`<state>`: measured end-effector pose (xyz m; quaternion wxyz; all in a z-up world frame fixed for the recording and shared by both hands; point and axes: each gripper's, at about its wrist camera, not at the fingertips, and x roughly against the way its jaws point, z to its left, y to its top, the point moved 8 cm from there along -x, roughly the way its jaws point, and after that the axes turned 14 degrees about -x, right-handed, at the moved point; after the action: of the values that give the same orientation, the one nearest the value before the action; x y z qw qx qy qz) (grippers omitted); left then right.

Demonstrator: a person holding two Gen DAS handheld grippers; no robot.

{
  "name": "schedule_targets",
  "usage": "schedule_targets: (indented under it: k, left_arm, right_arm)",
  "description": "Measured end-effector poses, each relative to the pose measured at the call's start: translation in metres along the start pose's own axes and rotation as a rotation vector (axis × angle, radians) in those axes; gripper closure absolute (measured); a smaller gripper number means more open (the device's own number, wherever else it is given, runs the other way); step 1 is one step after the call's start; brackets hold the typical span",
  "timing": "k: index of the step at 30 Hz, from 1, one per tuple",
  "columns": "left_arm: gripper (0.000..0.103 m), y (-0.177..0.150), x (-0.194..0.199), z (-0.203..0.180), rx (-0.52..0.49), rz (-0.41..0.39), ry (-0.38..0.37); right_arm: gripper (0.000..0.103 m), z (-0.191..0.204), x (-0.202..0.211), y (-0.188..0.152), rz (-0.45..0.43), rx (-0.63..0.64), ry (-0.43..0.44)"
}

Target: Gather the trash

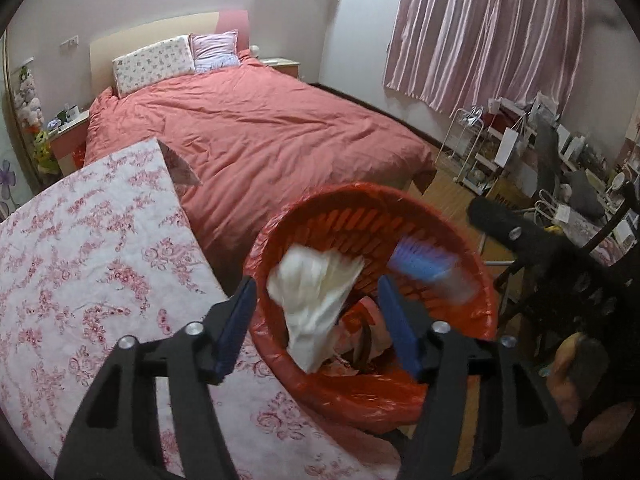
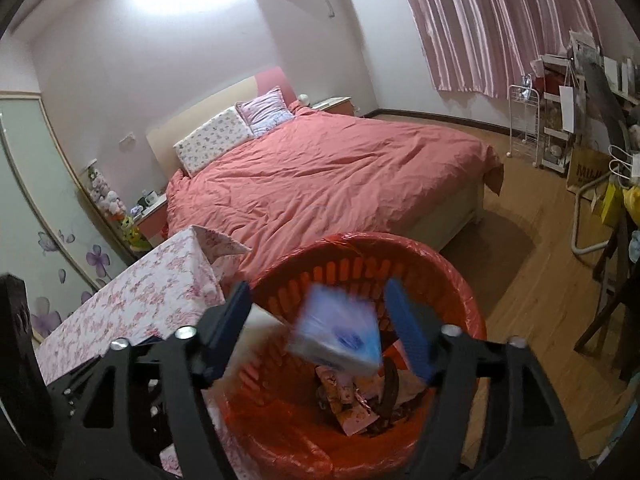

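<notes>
Bedroom corner by the floral-clothed surface (image 1: pixel 80 264): left claw (image 1: pixel 316 320) and right claw (image 2: pixel 320 332) both gape wide, gripping nothing, poised above the slatted red bin (image 1: pixel 486 304) so a crumpled white tissue (image 1: pixel 312 300) and glossy blue packet (image 2: pixel 340 336), both motion-blurred, seemingly drop into it.

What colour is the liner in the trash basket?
Red, a plastic liner folded over the basket rim; the right wrist view shows it best.

Pink-quilted bed (image 1: pixel 256 132); striped curtain (image 1: pixel 492 28); wood floor (image 2: pixel 532 280).
</notes>
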<state>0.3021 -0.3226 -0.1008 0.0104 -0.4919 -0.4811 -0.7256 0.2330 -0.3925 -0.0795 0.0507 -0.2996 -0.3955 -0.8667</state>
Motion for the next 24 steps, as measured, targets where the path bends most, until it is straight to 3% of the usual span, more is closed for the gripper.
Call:
schedule_targets:
  k: [6, 7, 13, 18, 24]
  left_arm:
    - [0.028, -0.018, 0.013, 0.026, 0.020, 0.009, 0.072]
    - [0.026, -0.021, 0.022, 0.029, 0.020, -0.003, 0.093]
    - [0.008, -0.048, 0.090, 0.055, 0.040, -0.074, 0.232]
    - [0.004, -0.075, 0.145, 0.071, 0.094, -0.125, 0.296]
    - [0.004, -0.117, 0.206, 0.078, 0.116, -0.168, 0.433]
  right_arm:
    - [0.018, -0.003, 0.019, -0.010, -0.046, 0.040, -0.050]
    - [0.017, 0.000, 0.023, -0.011, -0.045, 0.059, -0.031]
    - [0.002, 0.009, 0.070, -0.013, -0.175, 0.160, -0.097]
    - [0.002, 0.023, 0.115, -0.022, -0.283, 0.245, -0.165]
    - [0.002, 0.031, 0.150, -0.038, -0.325, 0.289, -0.175]
